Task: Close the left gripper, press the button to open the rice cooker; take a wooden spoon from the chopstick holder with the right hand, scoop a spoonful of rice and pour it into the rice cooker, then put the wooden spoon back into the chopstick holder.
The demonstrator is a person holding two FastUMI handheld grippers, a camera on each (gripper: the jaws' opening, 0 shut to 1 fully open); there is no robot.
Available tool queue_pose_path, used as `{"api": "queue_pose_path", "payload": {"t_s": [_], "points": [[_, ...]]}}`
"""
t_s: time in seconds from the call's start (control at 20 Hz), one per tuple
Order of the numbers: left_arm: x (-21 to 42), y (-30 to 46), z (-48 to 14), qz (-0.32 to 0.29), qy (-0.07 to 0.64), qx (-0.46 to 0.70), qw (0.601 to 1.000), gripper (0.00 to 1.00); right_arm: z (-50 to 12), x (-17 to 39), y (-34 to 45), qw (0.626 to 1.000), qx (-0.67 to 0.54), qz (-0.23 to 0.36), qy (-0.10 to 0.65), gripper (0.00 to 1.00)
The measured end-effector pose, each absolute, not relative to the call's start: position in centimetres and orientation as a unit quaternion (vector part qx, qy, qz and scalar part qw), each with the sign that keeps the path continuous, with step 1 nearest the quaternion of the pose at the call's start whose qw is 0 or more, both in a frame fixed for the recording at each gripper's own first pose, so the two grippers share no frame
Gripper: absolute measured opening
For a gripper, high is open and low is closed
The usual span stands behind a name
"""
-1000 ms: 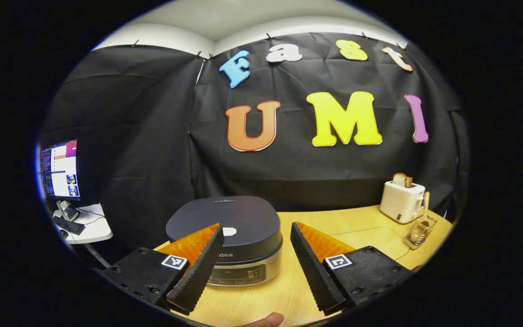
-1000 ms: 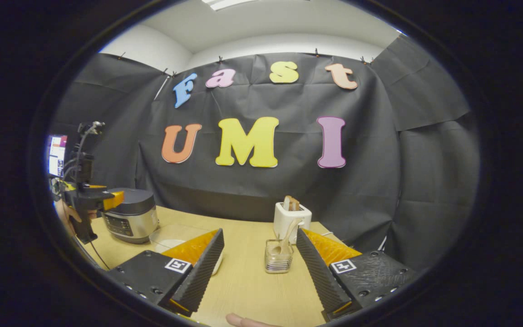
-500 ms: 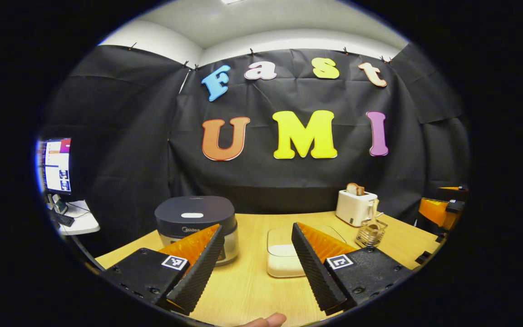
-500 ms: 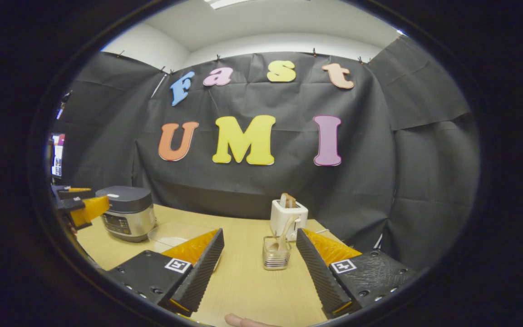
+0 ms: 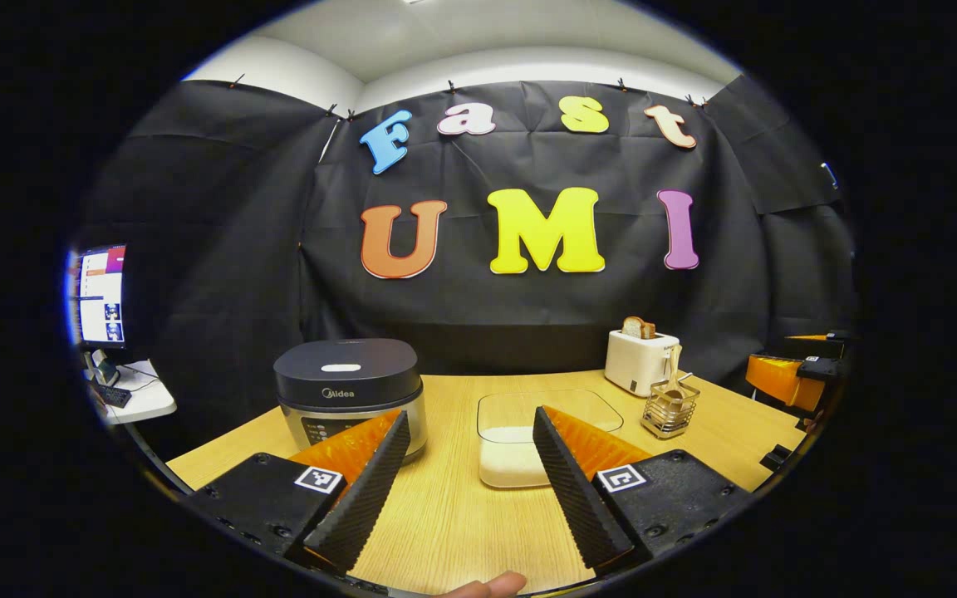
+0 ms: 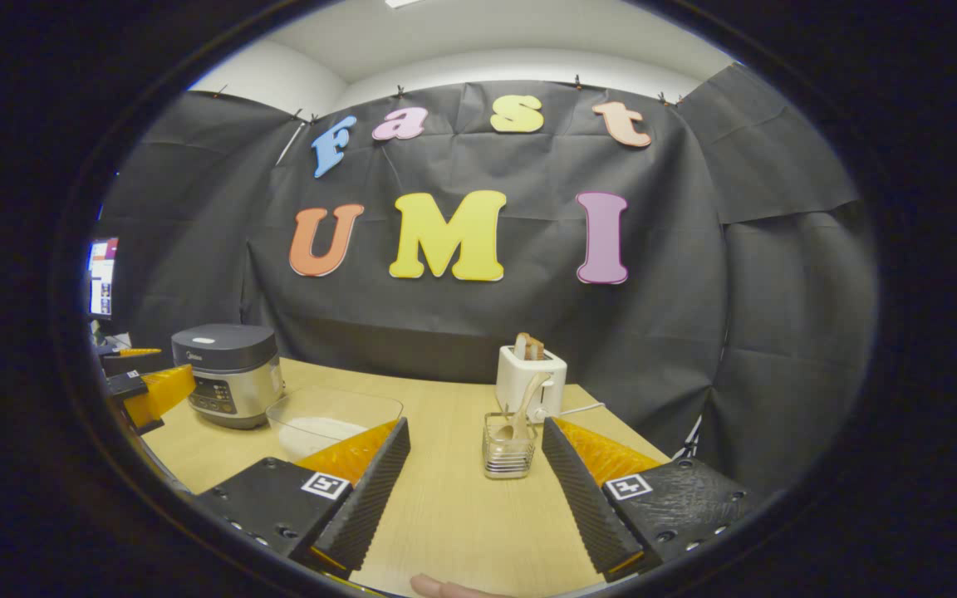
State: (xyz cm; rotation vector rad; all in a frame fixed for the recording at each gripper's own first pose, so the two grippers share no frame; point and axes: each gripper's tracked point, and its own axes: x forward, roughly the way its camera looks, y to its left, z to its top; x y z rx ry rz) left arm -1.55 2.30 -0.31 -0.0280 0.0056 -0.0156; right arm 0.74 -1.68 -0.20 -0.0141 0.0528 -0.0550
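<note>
Jaws apart, ribbed wedge fingers [image 5: 379,482]

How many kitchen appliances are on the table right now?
2: the rice cooker at the table's left, lid shut, and the toaster at the back right, beside the chopstick holder. Others may sit out of view.

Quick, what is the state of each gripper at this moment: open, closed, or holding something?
Left gripper: open, holding nothing, above the table.
Right gripper: open, holding nothing; the wooden spoon is in the chopstick holder.
</note>
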Motion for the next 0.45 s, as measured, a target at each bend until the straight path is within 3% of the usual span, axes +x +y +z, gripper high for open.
{"api": "queue_pose_path", "payload": {"t_s": [0.45], "points": [[-1.5, 0.5, -0.2, -0.036, -0.004, 0.004, 0.999, 0.95, 0.1, 1.1, -1.3, 1.000, 0.000, -0.022, 0.015, 0.96]]}}
